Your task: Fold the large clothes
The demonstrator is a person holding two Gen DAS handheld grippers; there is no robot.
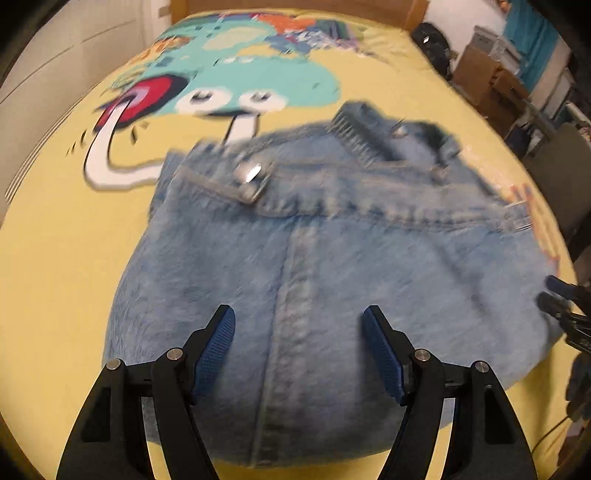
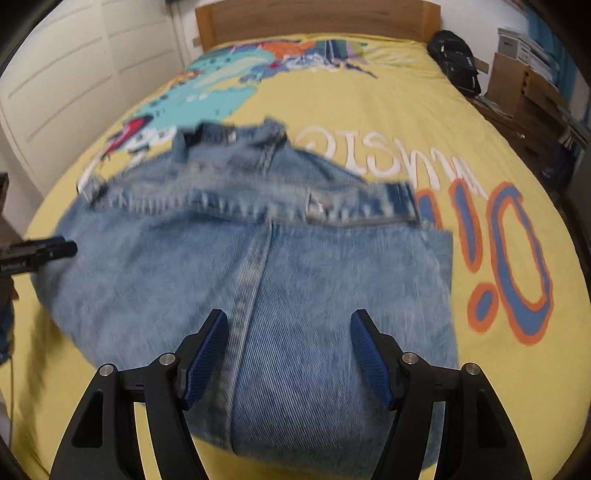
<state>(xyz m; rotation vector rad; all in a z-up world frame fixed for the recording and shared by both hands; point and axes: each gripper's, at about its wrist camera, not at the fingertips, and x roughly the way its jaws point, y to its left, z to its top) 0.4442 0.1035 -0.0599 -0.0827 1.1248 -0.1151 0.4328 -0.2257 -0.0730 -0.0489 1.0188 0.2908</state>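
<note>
Light-blue denim jeans (image 1: 295, 266) lie folded on the yellow printed bed cover (image 1: 55, 258), nearer the foot of the bed, waistband toward the wooden headboard (image 2: 317, 18). Left gripper (image 1: 299, 347) and right gripper (image 2: 288, 347) hover above the denim, fingers spread, grasping nothing.

Warm, even indoor light, with no hard shadows. Both fisheye views bend strongly, with dark corners. Motion blur smears the denim garment (image 1: 314, 258) and yellow bedspread (image 1: 55, 277); a metal button (image 1: 251, 173) glints. Gripper fingers (image 2: 207, 354) stay sharp.
</note>
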